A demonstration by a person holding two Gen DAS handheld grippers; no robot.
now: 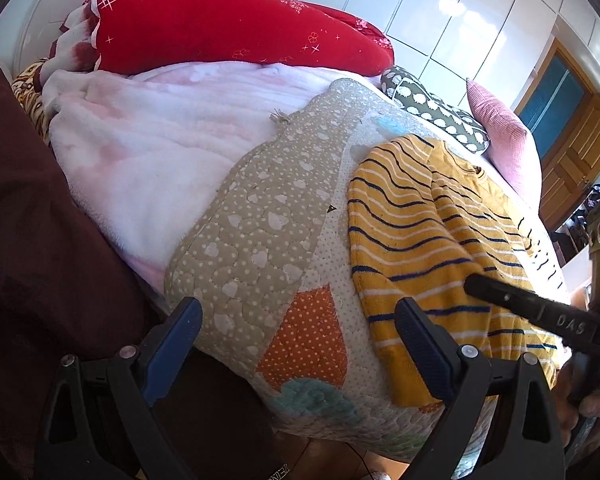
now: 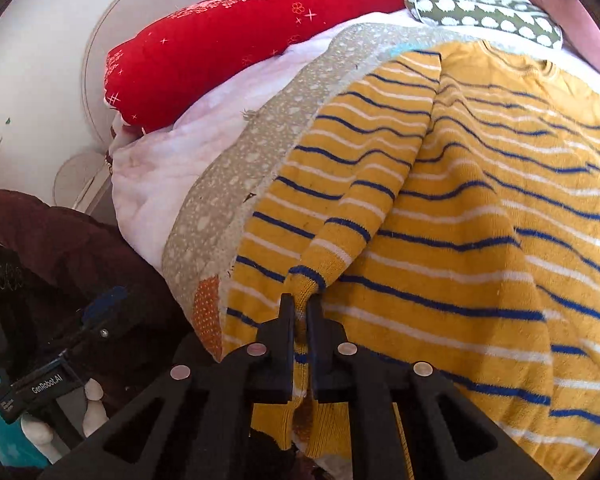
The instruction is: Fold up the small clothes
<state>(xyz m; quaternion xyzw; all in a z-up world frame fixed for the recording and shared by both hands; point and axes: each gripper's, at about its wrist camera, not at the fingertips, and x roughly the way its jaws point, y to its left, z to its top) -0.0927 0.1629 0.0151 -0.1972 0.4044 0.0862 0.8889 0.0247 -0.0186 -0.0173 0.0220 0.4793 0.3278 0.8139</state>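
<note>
A small yellow sweater (image 1: 428,224) with blue and white stripes lies spread on a quilted bed cover (image 1: 260,232). It fills the right wrist view (image 2: 460,216), with one sleeve (image 2: 352,184) folded across the body. My right gripper (image 2: 301,304) is shut on the sleeve's cuff (image 2: 306,278) near the sweater's hem. It shows in the left wrist view as a black finger (image 1: 496,288) over the sweater. My left gripper (image 1: 300,320) is open and empty above the cover's near edge, left of the sweater.
A red pillow (image 1: 220,20) and a pale pink fleece blanket (image 1: 160,140) are piled at the back left. A green spotted cushion (image 1: 436,112) and a pink cushion (image 1: 500,132) lie behind the sweater. Dark maroon cloth (image 1: 40,240) hangs at the left. A wooden door (image 1: 568,128) is far right.
</note>
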